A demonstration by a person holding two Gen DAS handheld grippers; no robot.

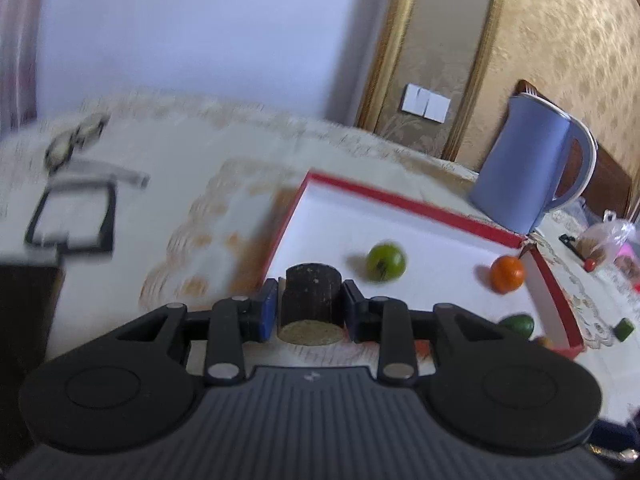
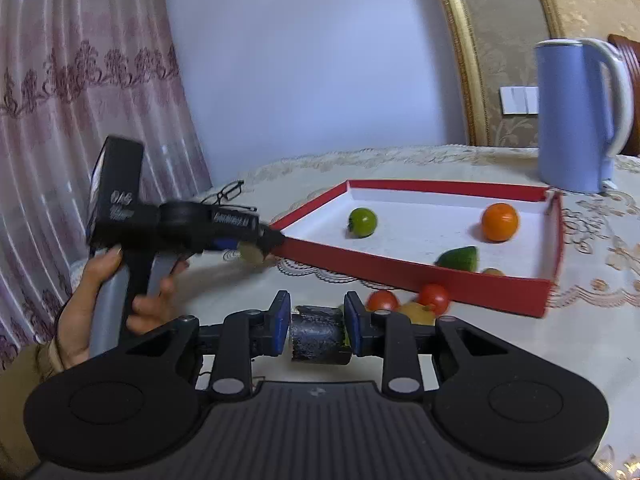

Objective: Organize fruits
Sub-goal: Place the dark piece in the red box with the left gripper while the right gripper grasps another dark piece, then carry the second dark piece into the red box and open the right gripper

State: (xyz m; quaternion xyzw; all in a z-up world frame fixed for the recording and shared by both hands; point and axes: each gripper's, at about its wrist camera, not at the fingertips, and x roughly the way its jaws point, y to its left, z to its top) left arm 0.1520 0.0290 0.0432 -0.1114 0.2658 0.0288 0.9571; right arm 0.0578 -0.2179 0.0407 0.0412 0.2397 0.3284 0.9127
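The red tray point(image 2: 420, 280) lies at about one o'clock from both grippers, its long side running left to right. The left gripper point(image 1: 310, 312) is clamped on a dark cylinder piece point(image 1: 312, 296) with a pale cut end, held right at the tray's near-left corner, so it looks the nearer. The right gripper point(image 2: 318, 324) pinches a second dark chunk point(image 2: 320, 338) short of the tray's front wall, its axis lying across the jaws, two red tomatoes point(image 2: 434, 298) just beyond.
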